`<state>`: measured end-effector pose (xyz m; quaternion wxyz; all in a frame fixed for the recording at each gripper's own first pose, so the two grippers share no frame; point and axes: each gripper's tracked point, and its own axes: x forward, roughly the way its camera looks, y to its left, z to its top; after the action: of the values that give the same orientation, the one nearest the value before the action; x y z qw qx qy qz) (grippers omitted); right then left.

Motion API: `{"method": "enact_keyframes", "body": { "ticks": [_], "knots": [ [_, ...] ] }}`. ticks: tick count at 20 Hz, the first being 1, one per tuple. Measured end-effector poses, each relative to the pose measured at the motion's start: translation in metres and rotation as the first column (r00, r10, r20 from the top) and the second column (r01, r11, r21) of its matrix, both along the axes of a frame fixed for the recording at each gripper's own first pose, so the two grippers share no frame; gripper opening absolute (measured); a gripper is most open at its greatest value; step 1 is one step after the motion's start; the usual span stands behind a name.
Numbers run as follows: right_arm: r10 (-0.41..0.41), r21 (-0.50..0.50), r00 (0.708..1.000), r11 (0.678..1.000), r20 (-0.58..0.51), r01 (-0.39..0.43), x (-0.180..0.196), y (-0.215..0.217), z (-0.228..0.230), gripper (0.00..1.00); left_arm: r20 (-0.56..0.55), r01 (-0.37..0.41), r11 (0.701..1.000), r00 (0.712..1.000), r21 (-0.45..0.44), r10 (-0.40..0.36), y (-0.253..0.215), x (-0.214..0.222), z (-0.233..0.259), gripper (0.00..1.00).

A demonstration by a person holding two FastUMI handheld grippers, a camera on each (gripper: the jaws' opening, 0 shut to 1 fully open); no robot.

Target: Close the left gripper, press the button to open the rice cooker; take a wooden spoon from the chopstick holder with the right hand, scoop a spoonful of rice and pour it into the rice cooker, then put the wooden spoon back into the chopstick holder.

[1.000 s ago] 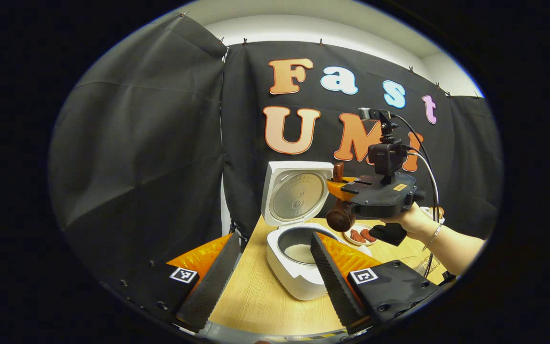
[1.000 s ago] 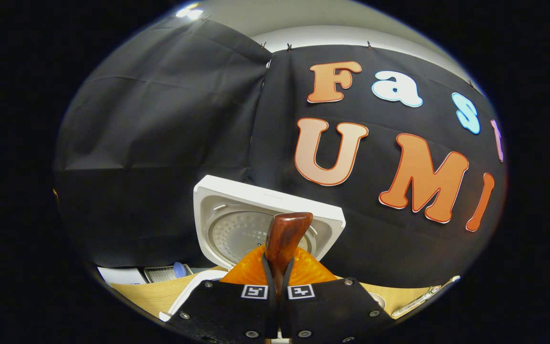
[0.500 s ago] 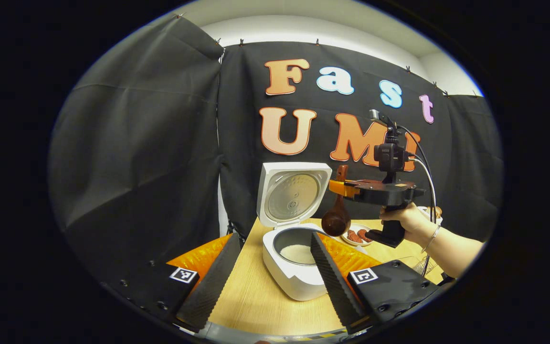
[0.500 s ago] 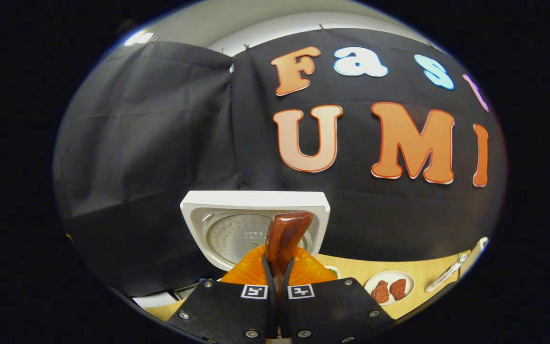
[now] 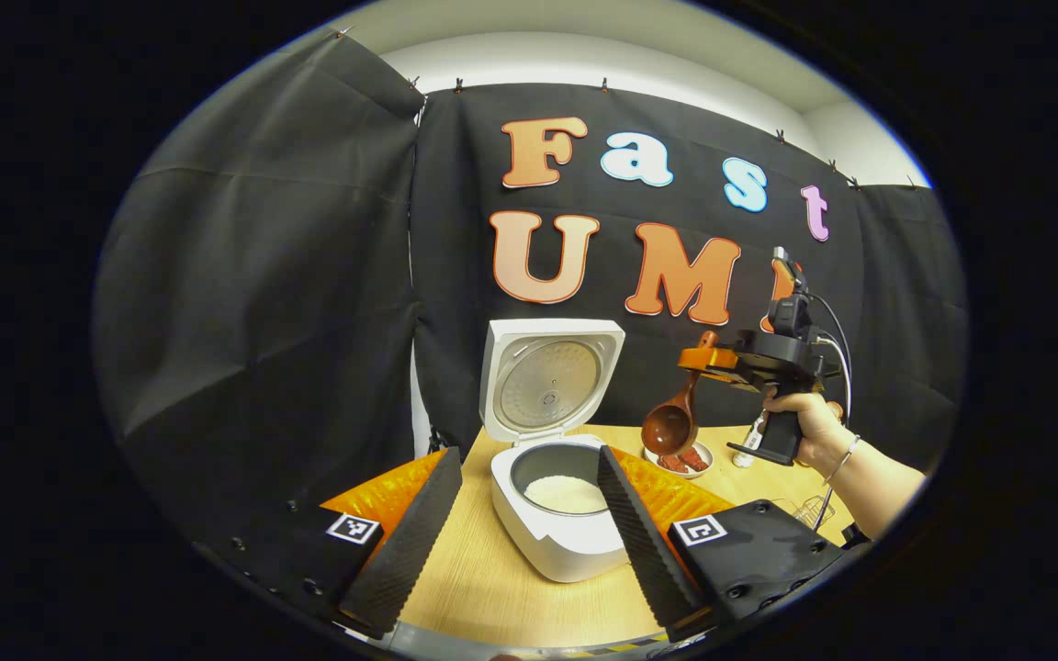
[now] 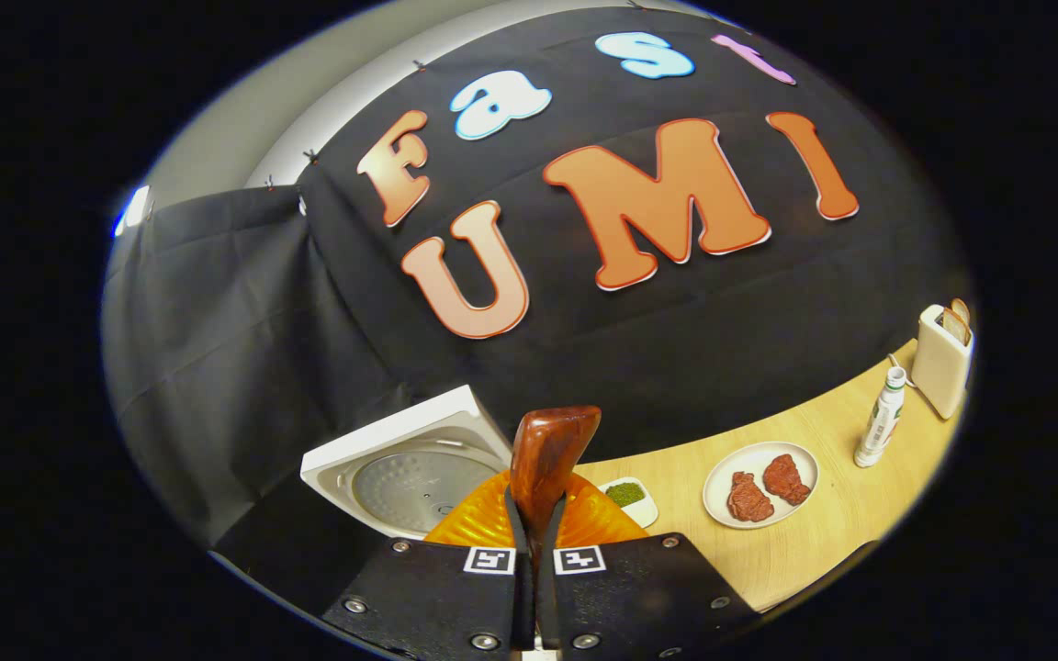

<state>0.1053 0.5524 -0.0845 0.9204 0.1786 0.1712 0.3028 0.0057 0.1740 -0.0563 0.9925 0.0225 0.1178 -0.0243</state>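
Right claw (image 6: 534,523) clenched on wooden spoon (image 6: 549,454) handle; bowl hangs below it, right of open rice cooker (image 5: 555,514). Left claw (image 5: 524,523) released, fingers flanking cooker on tabletop (image 5: 492,578); rice in pot.

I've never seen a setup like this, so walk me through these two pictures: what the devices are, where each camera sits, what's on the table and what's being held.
A person holds a two-finger gripper in each hand; each carries a fisheye camera looking along its own fingers. In the left gripper view, the left gripper is open before the white rice cooker, whose lid stands up, with white rice inside. Farther off, a hand holds the right gripper, shut on the dark brown wooden spoon, bowl hanging down. In the right gripper view, the spoon's handle end sticks up between the fingers; on the light wooden table sit a white plate of red meat pieces, a small white bottle and a cream toaster.
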Motion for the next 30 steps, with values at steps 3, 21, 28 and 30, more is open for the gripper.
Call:
{"method": "enact_keyframes", "body": {
  "ticks": [3, 21, 28, 30],
  "knots": [
    [-0.052, 0.027, 0.998, 0.998, -0.019, 0.052, 0.013, -0.042, 0.003, 0.01, -0.004, 0.022, 1.0, 1.0, -0.009, -0.022, -0.013, 0.0, -0.003, 1.0],
    [-0.522, 0.041, 0.849, 0.849, -0.086, 0.526, 0.01, -0.379, -0.052, 0.01, -0.01, 0.08, 0.997, 0.997, -0.006, -0.08, -0.072, 0.021, -0.009, 1.0],
    [-0.618, -0.006, 0.78, 0.784, -0.096, 0.62, -0.016, -0.446, -0.11, 0.01, 0.016, 0.1, 0.995, 0.995, 0.004, -0.1, -0.09, 0.011, 0.002, 1.0],
    [-0.633, -0.014, 0.769, 0.773, -0.086, 0.635, -0.02, -0.456, -0.123, 0.01, 0.014, 0.104, 0.994, 0.994, 0.017, -0.105, -0.094, 0.007, 0.003, 1.0]
  ]
}}
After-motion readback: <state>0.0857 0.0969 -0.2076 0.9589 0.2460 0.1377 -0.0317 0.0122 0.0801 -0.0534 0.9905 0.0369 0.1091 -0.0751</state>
